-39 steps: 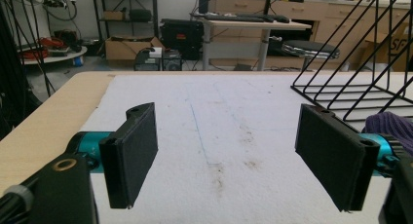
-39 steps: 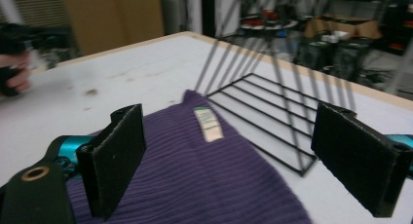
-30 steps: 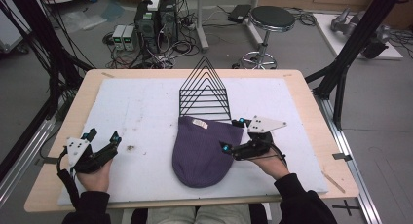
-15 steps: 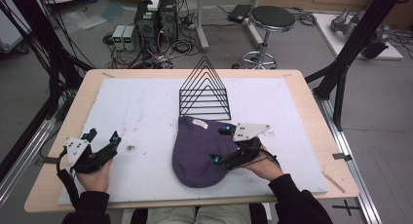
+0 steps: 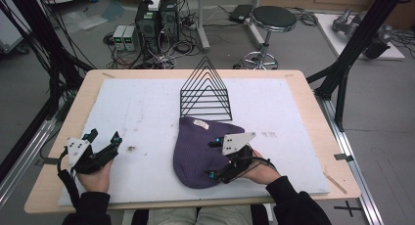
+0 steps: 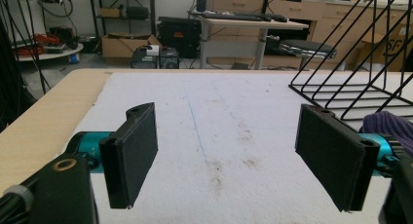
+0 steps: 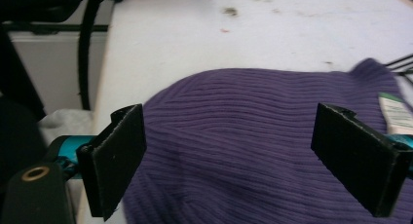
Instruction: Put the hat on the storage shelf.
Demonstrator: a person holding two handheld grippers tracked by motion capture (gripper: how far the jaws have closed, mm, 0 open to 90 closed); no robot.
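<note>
Wire rack stands just behind purple beanie on mat.

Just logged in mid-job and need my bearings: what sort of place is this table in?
Most likely a robotics lab or workshop: computer towers with tangled cables on the floor, a black frame around the table, and desks and shelving behind.

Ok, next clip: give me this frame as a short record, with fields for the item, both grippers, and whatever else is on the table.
item: purple knit hat, lying flat on the white mat, label near its far edge
right gripper: open, over the hat, jaws spread wide above the knit, not gripping it
left gripper: open, nothing between the jaws, above bare mat
other: black wire rack just beyond the hat
</note>
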